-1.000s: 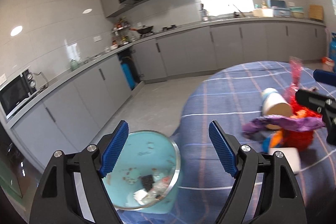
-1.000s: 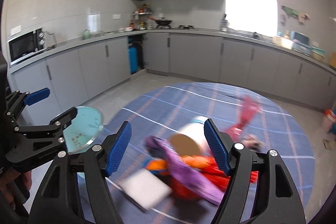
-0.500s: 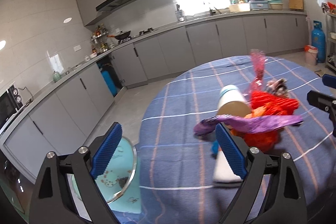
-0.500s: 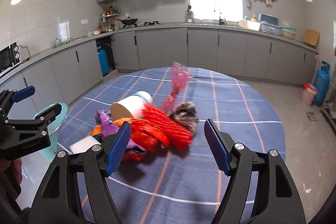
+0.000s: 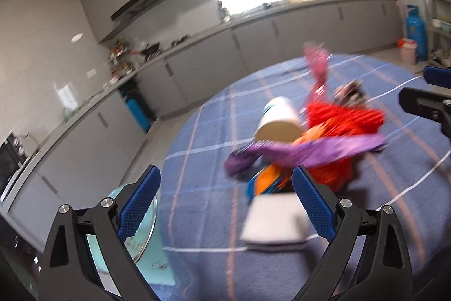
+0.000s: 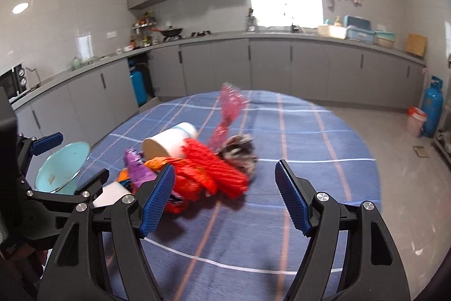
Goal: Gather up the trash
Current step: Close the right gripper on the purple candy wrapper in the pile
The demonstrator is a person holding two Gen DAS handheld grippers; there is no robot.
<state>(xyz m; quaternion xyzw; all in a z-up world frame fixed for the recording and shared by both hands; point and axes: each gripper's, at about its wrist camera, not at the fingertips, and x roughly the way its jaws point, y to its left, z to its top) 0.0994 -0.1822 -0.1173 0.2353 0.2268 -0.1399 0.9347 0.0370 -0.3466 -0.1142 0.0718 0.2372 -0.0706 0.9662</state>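
A heap of trash lies on the round table with the blue checked cloth [image 6: 310,137]: a tipped white paper cup [image 6: 169,143], red netting [image 6: 214,168], a purple wrapper [image 6: 135,165], pink cellophane [image 6: 229,106] and a flat white packet [image 6: 111,195]. In the left wrist view, blurred, the cup [image 5: 277,120], the purple wrapper [image 5: 310,151] and the white packet [image 5: 272,219] lie just ahead. My left gripper [image 5: 225,188] is opening, its pads touching nothing. My right gripper [image 6: 224,182] hangs open and empty, short of the netting. A teal bin [image 6: 62,168] stands at the table's left edge.
Grey cabinets and a worktop run around the room behind the table. A blue gas cylinder [image 6: 432,106] and a small pink-and-white bucket [image 6: 415,120] stand on the floor at the right. The teal bin [image 5: 157,256] shows behind my left finger.
Both views have swung from the teal bin toward the trash heap, which now sits nearer and more central. The left jaws stand wider apart. The bin has slid to the left edge.
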